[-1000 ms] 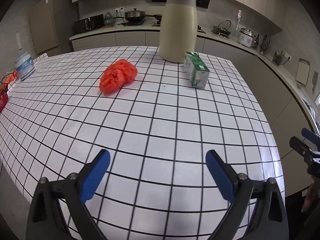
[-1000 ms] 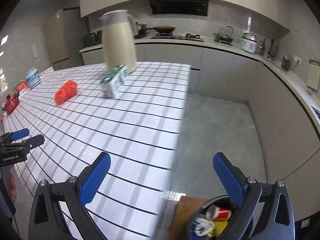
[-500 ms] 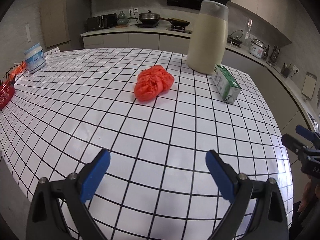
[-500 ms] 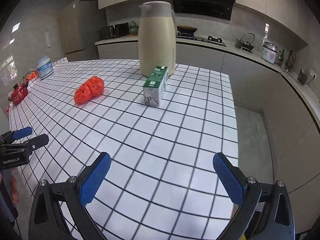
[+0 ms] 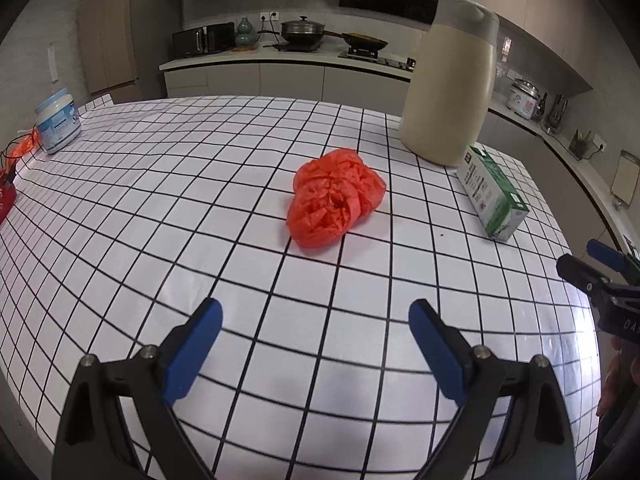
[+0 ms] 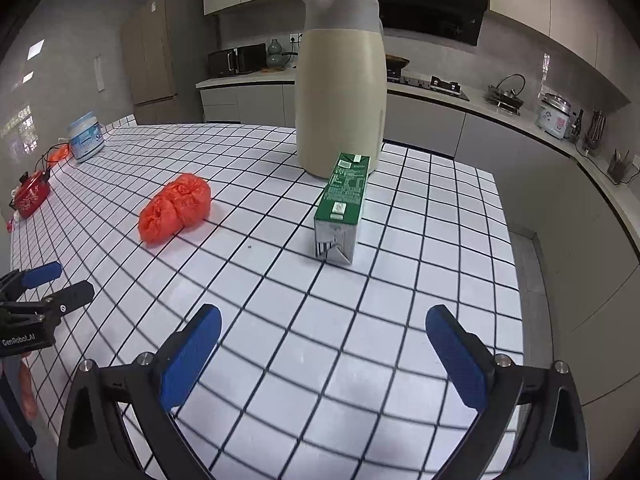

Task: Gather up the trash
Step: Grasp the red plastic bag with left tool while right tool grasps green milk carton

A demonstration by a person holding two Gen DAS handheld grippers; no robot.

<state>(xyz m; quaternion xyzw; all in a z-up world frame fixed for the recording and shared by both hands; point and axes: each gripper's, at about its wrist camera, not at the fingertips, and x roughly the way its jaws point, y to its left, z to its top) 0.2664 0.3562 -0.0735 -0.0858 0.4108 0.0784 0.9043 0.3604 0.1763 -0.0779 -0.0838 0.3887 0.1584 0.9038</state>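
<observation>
Lying on the gridded table [image 5: 120, 240]: red bag [image 5: 336, 200], crumpled, dead ahead of the left gripper [image 5: 316, 320]; green carton [image 6: 340, 208] on its side, long axis pointing away, ahead of the right gripper [image 6: 320, 328]. Both sets of jaws wide open, empty. Open tabletop between; jug [image 6: 340, 80] just behind carton, table edge to its right.

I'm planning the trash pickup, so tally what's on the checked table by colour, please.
Red or orange: 3 – crumpled bag, red item at the far left edge, orange bag behind the tub
Green: 1 – carton
Cream: 1 – jug
Blue and white: 1 – tub
Total: 6
</observation>
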